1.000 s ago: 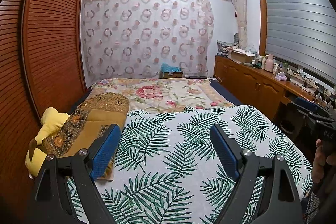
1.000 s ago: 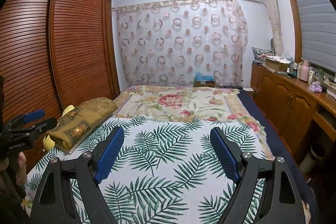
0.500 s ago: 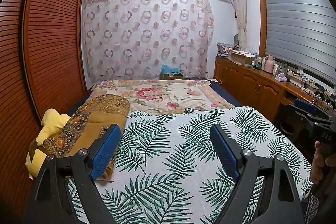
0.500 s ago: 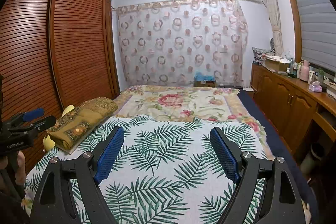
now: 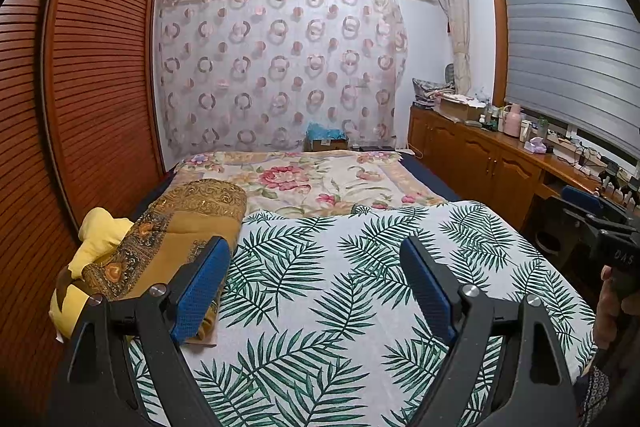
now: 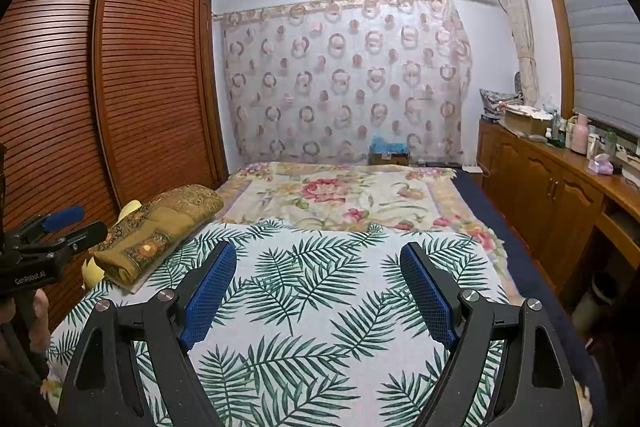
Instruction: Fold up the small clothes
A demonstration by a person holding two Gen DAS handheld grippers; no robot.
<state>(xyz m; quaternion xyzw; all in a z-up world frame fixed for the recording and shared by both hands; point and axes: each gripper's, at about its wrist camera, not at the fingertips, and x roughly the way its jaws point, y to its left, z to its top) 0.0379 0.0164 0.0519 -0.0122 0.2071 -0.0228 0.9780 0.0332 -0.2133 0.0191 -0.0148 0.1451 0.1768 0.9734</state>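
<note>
A white sheet with green palm leaves lies spread over the near part of the bed; it also shows in the right wrist view. No small garment shows in either view. My left gripper is open and empty, held above the sheet. My right gripper is open and empty above the same sheet. The left gripper also shows at the left edge of the right wrist view, and the right gripper at the right edge of the left wrist view.
A folded golden-brown quilt and a yellow pillow lie at the bed's left edge by the slatted wardrobe. A floral blanket covers the far bed. A wooden cabinet with clutter runs along the right.
Both grippers have stayed open and nearly still. The left wrist view has shifted only slightly.
</note>
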